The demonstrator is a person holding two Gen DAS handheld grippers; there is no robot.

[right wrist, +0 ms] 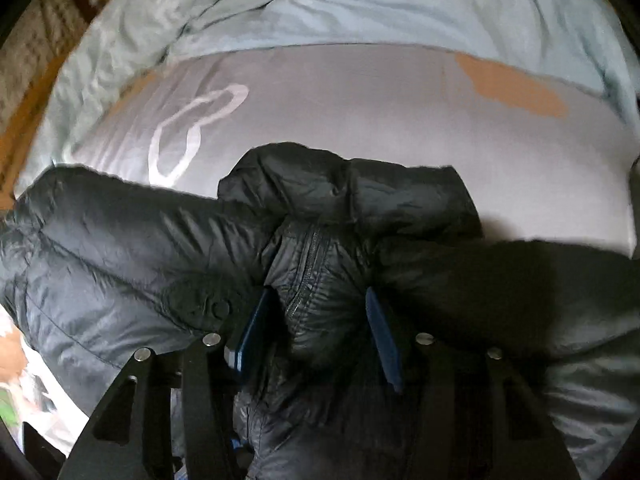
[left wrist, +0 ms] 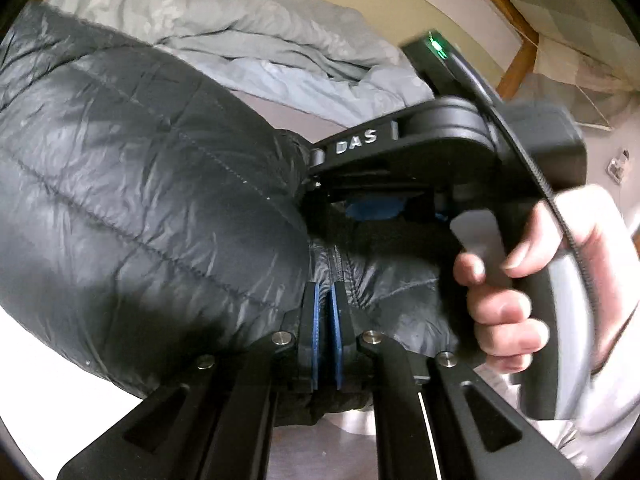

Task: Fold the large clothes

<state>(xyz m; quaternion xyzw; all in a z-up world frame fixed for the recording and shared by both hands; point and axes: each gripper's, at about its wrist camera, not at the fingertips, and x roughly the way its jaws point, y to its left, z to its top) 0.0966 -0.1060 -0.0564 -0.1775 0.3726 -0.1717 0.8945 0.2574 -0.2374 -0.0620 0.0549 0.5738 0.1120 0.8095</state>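
A black quilted puffer jacket (left wrist: 132, 184) lies on a bed and fills both views (right wrist: 120, 248). My left gripper (left wrist: 326, 320) is shut, its blue pads pinching a thin fold of the jacket by the zipper. My right gripper (right wrist: 320, 320) is open, its blue-padded fingers (right wrist: 382, 336) standing on either side of a bunched ridge of jacket with the zipper (right wrist: 308, 264) running through it. In the left wrist view the right gripper's body (left wrist: 440, 148) sits just beyond, held by a hand (left wrist: 508, 280), its tips hidden in the jacket.
The jacket rests on a grey bedsheet (right wrist: 360, 112) with a white loop print (right wrist: 192, 128). A rumpled pale blue-grey duvet (right wrist: 320, 4) is piled at the far side, also in the left wrist view (left wrist: 248, 36). A wooden bed frame (left wrist: 516, 36) runs at the right.
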